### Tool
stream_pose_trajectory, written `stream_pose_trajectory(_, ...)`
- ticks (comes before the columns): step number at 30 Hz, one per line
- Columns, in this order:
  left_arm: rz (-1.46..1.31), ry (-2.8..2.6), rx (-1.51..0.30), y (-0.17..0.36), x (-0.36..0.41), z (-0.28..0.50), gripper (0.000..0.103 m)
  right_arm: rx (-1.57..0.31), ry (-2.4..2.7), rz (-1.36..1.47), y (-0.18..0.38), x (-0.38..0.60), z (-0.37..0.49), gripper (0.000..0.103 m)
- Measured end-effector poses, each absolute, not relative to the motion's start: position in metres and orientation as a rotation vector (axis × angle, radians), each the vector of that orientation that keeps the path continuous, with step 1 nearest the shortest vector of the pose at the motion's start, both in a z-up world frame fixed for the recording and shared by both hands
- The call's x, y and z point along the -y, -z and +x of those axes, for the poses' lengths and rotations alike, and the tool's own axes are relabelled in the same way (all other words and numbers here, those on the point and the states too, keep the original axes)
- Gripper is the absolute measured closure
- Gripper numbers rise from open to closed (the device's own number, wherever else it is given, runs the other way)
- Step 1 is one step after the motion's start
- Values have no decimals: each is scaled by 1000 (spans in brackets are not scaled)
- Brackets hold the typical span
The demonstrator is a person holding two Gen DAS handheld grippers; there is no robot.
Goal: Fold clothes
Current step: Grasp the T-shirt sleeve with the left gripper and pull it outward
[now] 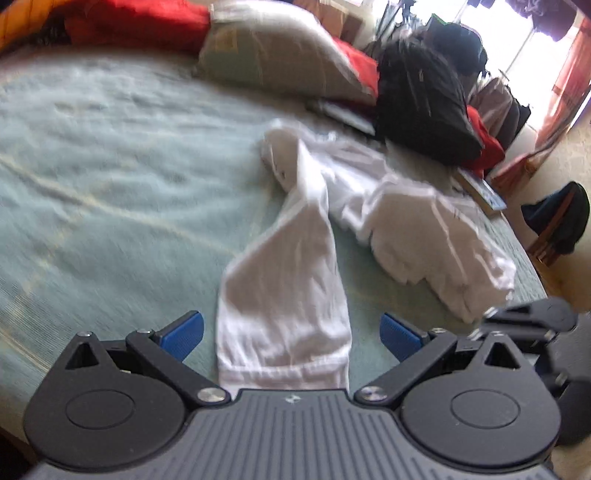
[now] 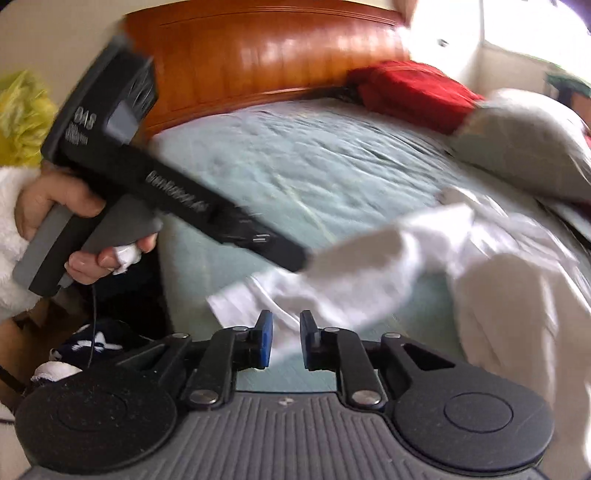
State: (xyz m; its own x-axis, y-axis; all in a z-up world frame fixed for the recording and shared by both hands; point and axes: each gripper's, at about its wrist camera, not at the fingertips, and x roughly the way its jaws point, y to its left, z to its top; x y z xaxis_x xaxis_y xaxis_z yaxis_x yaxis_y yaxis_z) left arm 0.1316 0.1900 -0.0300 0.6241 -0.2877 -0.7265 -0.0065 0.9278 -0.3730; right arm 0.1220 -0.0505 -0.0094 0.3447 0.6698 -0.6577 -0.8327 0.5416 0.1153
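Observation:
A white garment (image 1: 369,184) lies crumpled on the pale green bedspread (image 1: 110,166). One long flat part (image 1: 284,295) of it runs straight toward me. My left gripper (image 1: 292,334) is open wide, its blue pads (image 1: 184,334) on either side of that part's hem without touching it. The right gripper's black body (image 1: 532,317) shows at the garment's near right corner. In the right wrist view my right gripper (image 2: 286,341) stands narrowly open, with the white garment (image 2: 369,266) just beyond and between the pads (image 2: 265,341). Motion blur softens both views.
A grey pillow (image 1: 280,55), red bedding (image 1: 140,26) and a black backpack (image 1: 421,99) lie along the far side of the bed. A wooden headboard (image 2: 266,55) stands behind. A hand (image 2: 48,199) grips the left tool's handle. The floor and a dark chair (image 1: 557,218) are at right.

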Motion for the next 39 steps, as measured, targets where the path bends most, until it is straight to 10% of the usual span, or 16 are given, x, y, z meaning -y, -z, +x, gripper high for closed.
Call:
stream_pose_trajectory(16, -853, 397, -849, 91, -241, 136, 6, -808, -882, -44, 35, 111, 137, 77)
stream_pose_trajectory(27, -904, 472, -895, 106, -240, 139, 51, -789, -881, -46, 31, 109, 137, 74)
stream_pose_trajectory(31, -916, 382, -934, 122, -245, 148, 94, -808, -862, -31, 38, 110, 142, 73)
stream_pose_trajectory(39, -541, 212, -896, 57, -236, 149, 99, -768, -827, -44, 30, 118, 139, 73)
